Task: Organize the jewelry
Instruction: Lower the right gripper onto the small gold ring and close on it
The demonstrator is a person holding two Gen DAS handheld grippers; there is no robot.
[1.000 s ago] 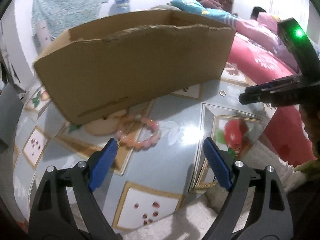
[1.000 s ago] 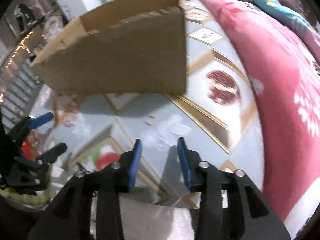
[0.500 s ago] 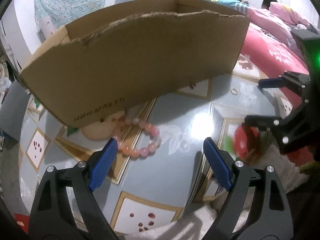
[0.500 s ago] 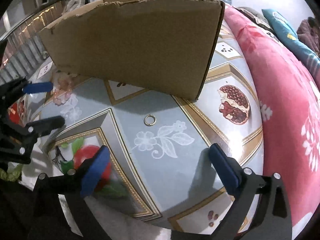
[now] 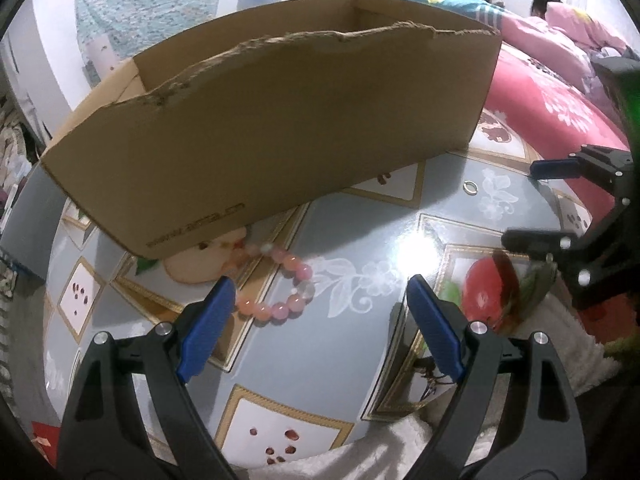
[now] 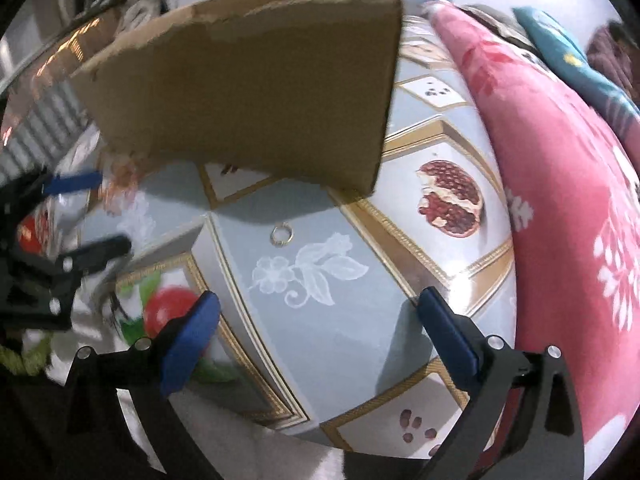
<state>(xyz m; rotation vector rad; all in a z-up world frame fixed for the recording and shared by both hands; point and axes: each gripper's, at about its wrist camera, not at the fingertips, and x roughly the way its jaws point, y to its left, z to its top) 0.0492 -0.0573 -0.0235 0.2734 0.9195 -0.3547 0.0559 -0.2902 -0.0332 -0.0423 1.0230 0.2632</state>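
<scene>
left tongs [image 5: 320,304]: jaws wide apart, nothing between the pads, held over the counter, pointing down at it
right tongs [image 6: 320,320]: jaws wide apart, empty, over the counter; also show at the right edge of the left view [image 5: 540,204]
bracelet [image 5: 280,288]: pink beads, flat on the counter, just in front of the box, partly tucked under its near edge; left blue pad [image 5: 206,328] overlaps its near side in the left view, contact cannot tell
ring [image 6: 282,235]: small metal loop, flat on the counter near the box's right corner, ahead of the right tongs, apart from both pads; in the left view [image 5: 471,187] it lies far right
box [image 5: 280,132]: brown cardboard, open top, torn front rim, stands on the counter behind both pieces
counter [image 5: 360,340]: glossy blue-grey cover, gold borders, fruit and flower prints
bedding [image 6: 560,200]: pink floral, along the counter's right side
person [image 5: 544,0]: far background, top right, lying in bedding
</scene>
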